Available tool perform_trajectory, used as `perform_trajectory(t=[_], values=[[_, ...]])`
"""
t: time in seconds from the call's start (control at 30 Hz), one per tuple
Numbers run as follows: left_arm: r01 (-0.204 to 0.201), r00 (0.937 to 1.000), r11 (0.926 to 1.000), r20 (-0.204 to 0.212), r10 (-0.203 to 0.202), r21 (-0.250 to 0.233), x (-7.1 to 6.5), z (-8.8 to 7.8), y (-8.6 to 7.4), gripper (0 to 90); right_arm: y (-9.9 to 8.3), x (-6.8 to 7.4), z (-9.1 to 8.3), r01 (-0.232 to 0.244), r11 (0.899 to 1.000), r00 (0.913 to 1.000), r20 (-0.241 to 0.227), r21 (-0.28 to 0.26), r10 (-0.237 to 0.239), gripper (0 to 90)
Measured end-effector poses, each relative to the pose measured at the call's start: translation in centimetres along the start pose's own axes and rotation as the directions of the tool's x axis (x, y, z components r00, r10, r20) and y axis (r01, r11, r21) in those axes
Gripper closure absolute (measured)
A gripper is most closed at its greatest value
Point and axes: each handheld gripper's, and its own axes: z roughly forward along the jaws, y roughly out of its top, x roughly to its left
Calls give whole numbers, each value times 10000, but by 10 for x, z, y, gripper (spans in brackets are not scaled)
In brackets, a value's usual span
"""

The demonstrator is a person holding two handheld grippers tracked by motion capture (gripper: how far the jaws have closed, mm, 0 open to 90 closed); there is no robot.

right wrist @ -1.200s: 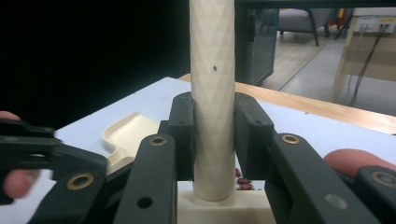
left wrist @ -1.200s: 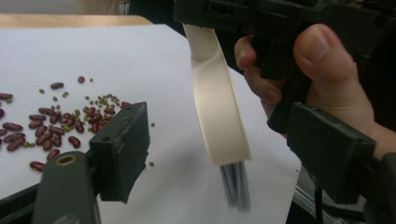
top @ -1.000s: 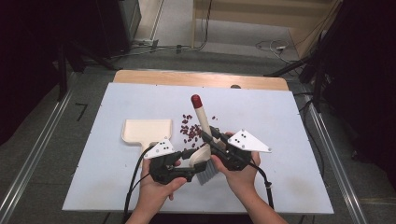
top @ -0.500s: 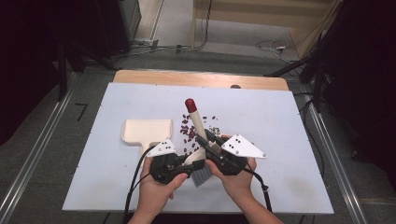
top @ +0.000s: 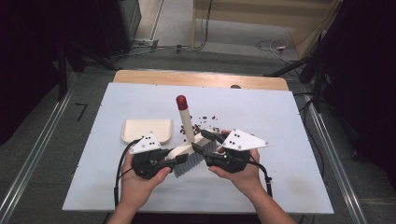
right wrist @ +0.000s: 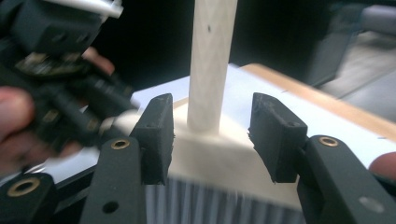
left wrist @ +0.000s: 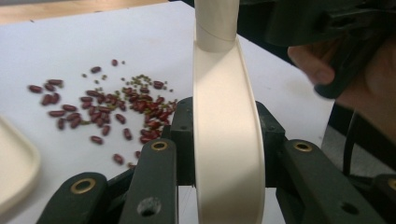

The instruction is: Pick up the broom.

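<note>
One brush, one dustpan, two tools, many scattered beans.

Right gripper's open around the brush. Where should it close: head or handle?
On the handle, just above the cream head. The right gripper already straddles the slim round shaft, which suits its fingers. The head is wide, and the left gripper clamps it already. Come from the person's side, as now.

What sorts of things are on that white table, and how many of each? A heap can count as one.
Cream hand brush with a red-tipped handle: 1
Cream plastic dustpan: 1
Scattered heap of dark red beans mixed with small green ones: 1
Hand-held black grippers, left gripper and right gripper: 2
Total: 5
</note>
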Motion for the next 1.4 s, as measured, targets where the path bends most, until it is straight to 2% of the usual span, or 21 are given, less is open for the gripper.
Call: perform_trajectory(t=[0.03,0.1,0.2,0.23,0.3,0.47,0.6,0.73,0.8,0.9,0.93,1.03,1.07,1.17,1.2,1.23,1.27,1.3,1.33,1.37,1.4], values=[[-132,9999,9999,-20,132,46,2,-3,0,684,1,-3,-1,92,9998,9996,-262,161,-88,476],[-288,9996,9995,5,288,129,6,-7,-1,684,2,-7,-4,212,9992,9994,-289,340,-202,474],[-438,9990,9986,95,435,309,11,-11,-2,684,3,-17,-7,46,9981,9965,-837,615,6,460],[-814,9965,9950,213,803,583,13,-12,-5,684,2,-22,-7,-29,9970,9938,-1110,774,115,456],[-1146,9926,9912,474,1116,666,14,-13,-7,684,0,-29,-7,-87,9928,9847,-1717,1193,293,444],[-1764,9792,9793,1190,1643,996,16,-16,-10,684,-7,-37,-6,149,9873,9760,-2167,1581,199,441],[-2172,9639,9677,1845,1920,1279,16,-14,-14,684,-9,-35,-4,428,9841,9623,-2720,1724,58,439],[-2452,9491,9596,2362,2084,1383,12,-12,-15,684,-13,-29,2,815,9711,9376,-3477,2244,17,439],[-2599,9407,9555,2602,2178,1398,10,-12,-15,684,-16,-27,5,961,9636,9309,-3653,2495,18,439],[-2723,9321,9515,2848,2240,1429,9,-11,-15,684,-20,-25,9,1129,9561,9201,-3917,2704,21,428],[-2743,9303,9509,2899,2246,1435,8,-11,-15,684,-21,-25,10,1119,9547,9131,-4076,2758,107,430],[-2815,9231,9485,3107,2264,1453,7,-10,-15,684,-23,-22,12,1336,9478,9007,-4345,2896,58,435],[-2826,9217,9484,3145,2270,1438,7,-10,-15,684,-24,-21,14,1417,9439,8933,-4494,2982,79,444],[-2745,9190,9526,3275,2196,1314,7,-10,-14,683,-26,-18,17,1577,9373,8801,-4748,3109,94,466],[-2701,9160,9549,3386,2153,1235,7,-10,-14,684,-27,-17,17,1621,9360,8753,-4835,3126,99,474],[-2701,9160,9549,3386,2153,1235,7,-10,-14,684,-27,-16,18,1616,9349,8720,-4894,3161,148,480],[-2719,9111,9541,3528,2133,1253,6,-10,-14,684,-28,-16,19,1615,9352,8645,-5022,3150,198,492],[-2717,9095,9540,3580,2114,1269,6,-10,-14,683,-28,-15,19,1604,9366,8561,-5162,3117,252,500],[-2717,9095,9540,3580,2114,1269,6,-10,-14,683,-28,-15,19,1604,9366,8561,-5162,3117,252,500],[-2727,9060,9532,3681,2088,1304,6,-9,-14,683,-29,-14,21,1593,9352,8386,-5431,3164,409,528],[-2732,9045,9525,3729,2068,1344,6,-8,-14,683,-30,-13,22,1593,9342,8351,-5483,3193,450,543]])
